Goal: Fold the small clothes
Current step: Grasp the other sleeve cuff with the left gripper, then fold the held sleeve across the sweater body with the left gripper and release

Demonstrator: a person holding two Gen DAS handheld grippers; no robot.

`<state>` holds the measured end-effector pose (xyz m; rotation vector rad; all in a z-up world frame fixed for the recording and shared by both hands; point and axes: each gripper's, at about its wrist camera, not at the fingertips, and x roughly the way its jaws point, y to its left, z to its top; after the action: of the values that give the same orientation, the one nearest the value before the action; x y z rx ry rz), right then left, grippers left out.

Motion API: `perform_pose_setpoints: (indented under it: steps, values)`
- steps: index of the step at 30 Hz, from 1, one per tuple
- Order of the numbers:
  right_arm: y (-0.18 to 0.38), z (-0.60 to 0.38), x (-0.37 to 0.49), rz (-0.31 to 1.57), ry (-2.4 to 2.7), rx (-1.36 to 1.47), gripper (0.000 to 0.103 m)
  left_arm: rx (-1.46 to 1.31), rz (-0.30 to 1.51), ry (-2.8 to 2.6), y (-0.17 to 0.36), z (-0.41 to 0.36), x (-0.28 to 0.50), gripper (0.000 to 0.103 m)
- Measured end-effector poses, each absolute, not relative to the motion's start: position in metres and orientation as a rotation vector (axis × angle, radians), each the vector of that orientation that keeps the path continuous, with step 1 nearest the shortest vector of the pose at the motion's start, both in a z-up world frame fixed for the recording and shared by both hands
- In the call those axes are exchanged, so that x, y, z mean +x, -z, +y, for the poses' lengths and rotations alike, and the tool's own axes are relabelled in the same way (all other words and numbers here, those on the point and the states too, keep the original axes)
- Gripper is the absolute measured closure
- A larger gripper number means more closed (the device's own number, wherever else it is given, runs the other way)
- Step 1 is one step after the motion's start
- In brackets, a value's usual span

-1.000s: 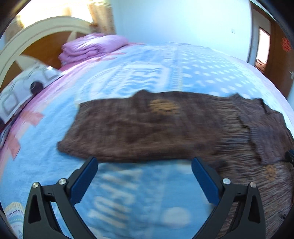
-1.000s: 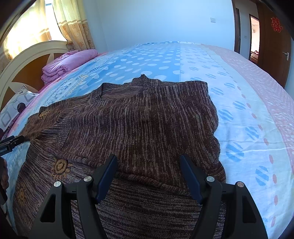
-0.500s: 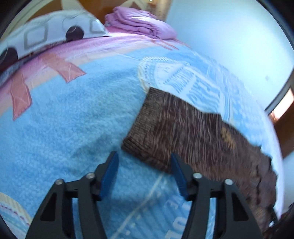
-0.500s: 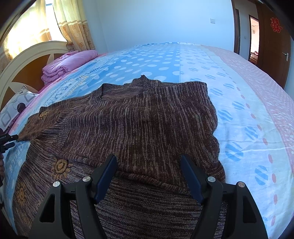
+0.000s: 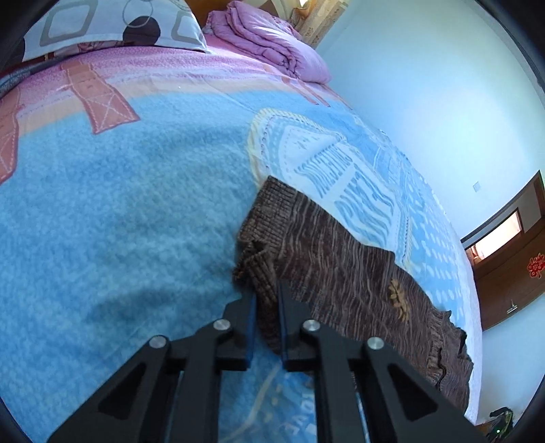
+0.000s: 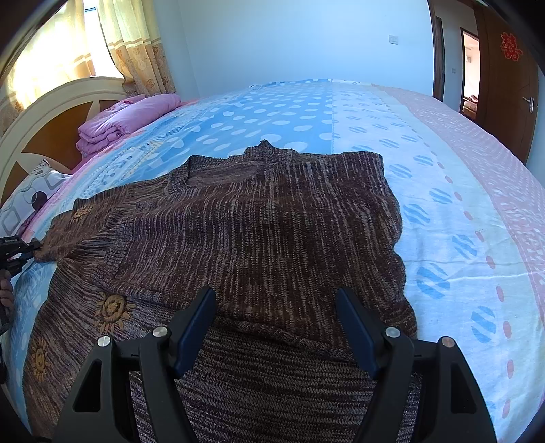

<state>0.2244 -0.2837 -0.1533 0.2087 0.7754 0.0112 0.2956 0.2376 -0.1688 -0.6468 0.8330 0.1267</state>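
A brown knit sweater (image 6: 272,231) with small orange sun motifs lies flat on the bed, its right side folded over the body. Its left sleeve (image 5: 340,259) stretches out across the blue blanket. My left gripper (image 5: 267,306) is shut on the sleeve's ribbed cuff (image 5: 262,265), which bunches between the fingers. It also shows at the far left of the right wrist view (image 6: 32,247), at the sleeve end. My right gripper (image 6: 276,327) is open and empty, hovering just above the sweater's lower body.
The bed (image 6: 442,204) has a blue, white and pink patterned blanket. A folded purple quilt (image 5: 272,44) and a patterned pillow (image 5: 112,27) lie by the headboard (image 6: 51,129). A wooden door (image 6: 504,85) stands at the right.
My left gripper swung to the sleeve's end, went from wide open to shut on the cuff, which now bunches up. The right gripper has stayed still.
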Motion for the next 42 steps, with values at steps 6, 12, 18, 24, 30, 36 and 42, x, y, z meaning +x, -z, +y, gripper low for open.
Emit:
perform_pose_setpoints:
  steps: [6,12,18,24,30,36,42]
  values:
    - [0.154,-0.284,0.224,0.775,-0.011,0.210,0.029,-0.586,0.760,-0.110,0.144,0.229,0.291,0.095]
    - [0.153,-0.284,0.224,0.773,-0.010,0.210,0.029,-0.562,0.698,-0.055,0.110,0.212,0.293,0.095]
    - [0.153,-0.284,0.224,0.774,-0.010,0.210,0.029,-0.584,0.644,-0.005,0.077,0.188,0.296,0.095]
    - [0.153,-0.285,0.224,0.771,-0.010,0.215,0.029,-0.534,0.588,0.131,0.033,0.128,0.304,0.095]
    - [0.152,-0.286,0.223,0.765,-0.013,0.225,0.029,-0.422,0.552,0.234,0.005,0.056,0.303,0.095]
    - [0.152,-0.287,0.221,0.757,-0.013,0.233,0.029,-0.356,0.578,0.319,0.016,-0.006,0.305,0.095]
    - [0.151,-0.289,0.219,0.750,-0.013,0.241,0.029,-0.304,0.644,0.382,0.058,-0.067,0.302,0.095]
